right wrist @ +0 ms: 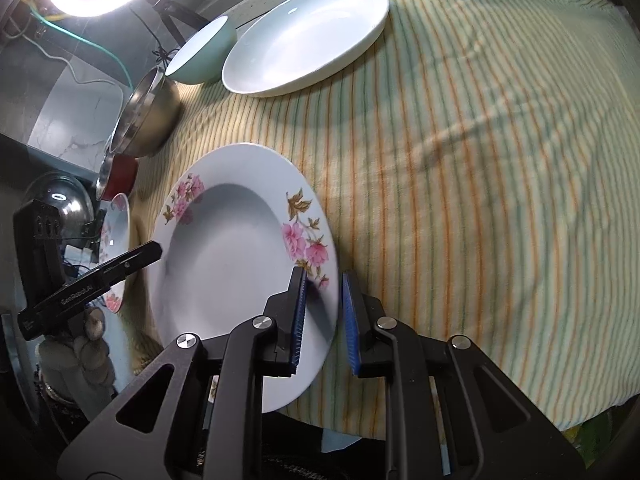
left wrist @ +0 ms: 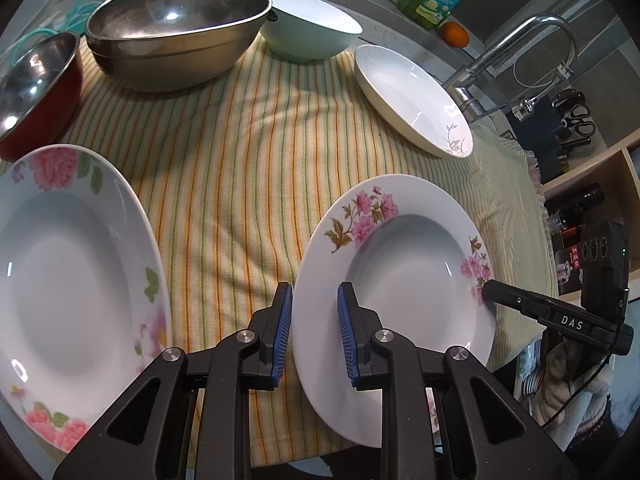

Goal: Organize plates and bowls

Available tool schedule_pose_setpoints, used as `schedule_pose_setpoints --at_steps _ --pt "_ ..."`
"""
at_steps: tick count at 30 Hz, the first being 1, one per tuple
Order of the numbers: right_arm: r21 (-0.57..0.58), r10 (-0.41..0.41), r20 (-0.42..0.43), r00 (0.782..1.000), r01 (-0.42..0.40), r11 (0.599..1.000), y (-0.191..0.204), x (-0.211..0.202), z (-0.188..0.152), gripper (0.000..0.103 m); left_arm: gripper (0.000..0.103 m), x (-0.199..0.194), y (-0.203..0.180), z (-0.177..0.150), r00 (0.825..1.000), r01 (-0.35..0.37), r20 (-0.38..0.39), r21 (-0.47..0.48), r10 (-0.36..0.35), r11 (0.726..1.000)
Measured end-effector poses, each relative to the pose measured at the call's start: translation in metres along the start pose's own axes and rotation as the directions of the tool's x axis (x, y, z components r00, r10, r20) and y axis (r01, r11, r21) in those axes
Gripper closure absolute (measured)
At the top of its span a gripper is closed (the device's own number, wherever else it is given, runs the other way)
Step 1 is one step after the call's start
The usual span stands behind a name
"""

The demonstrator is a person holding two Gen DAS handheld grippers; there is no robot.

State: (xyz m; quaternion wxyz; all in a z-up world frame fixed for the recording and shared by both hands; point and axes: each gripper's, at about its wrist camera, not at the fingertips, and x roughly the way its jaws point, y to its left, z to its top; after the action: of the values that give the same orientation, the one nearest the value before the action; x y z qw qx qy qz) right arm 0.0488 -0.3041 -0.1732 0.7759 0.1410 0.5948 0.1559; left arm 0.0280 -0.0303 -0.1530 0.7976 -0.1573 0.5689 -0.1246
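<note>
Left wrist view: your left gripper (left wrist: 314, 322) and right gripper (right wrist: 324, 320) jaws pinch opposite rims of one floral plate (left wrist: 404, 276), steadying it for stacking.

big floral plate (left wrist: 72, 280) cut off left, striped cloth (right wrist: 500, 160) blurred

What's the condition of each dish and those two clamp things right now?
Flowered plate: empty, gripped at both rims.
Left gripper: jaws shut on its rim.
Right gripper: jaws shut on the opposite rim.
Big flowered plate: empty, flat on the cloth.
White dish: empty.
Steel bowl: empty, upright.
Green bowl: empty, upright.
Red bowl: empty.
</note>
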Motion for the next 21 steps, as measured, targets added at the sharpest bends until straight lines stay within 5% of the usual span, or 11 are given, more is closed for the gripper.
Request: schedule_pose_setpoints --at_steps 6,9,14,21 --pt "-0.009 -0.029 0.066 0.997 0.030 1.000 0.003 -0.016 0.006 0.052 0.082 -0.014 0.004 0.000 0.999 -0.004 0.034 0.001 0.004 1.000" --pt "-0.027 -0.040 0.105 0.994 0.043 0.999 0.011 -0.024 0.010 0.044 0.082 -0.023 0.008 0.001 0.998 -0.007 0.056 -0.010 0.007 1.000" --pt "-0.091 -0.055 0.150 0.987 0.069 0.993 0.034 -0.029 0.015 0.039 0.079 -0.040 0.020 -0.001 0.995 -0.024 0.095 -0.026 0.026 0.999" --pt "-0.134 0.020 0.190 0.982 0.006 0.991 0.065 -0.031 0.017 0.035 0.076 -0.068 0.045 -0.005 0.986 -0.047 0.158 -0.081 0.060 0.996"
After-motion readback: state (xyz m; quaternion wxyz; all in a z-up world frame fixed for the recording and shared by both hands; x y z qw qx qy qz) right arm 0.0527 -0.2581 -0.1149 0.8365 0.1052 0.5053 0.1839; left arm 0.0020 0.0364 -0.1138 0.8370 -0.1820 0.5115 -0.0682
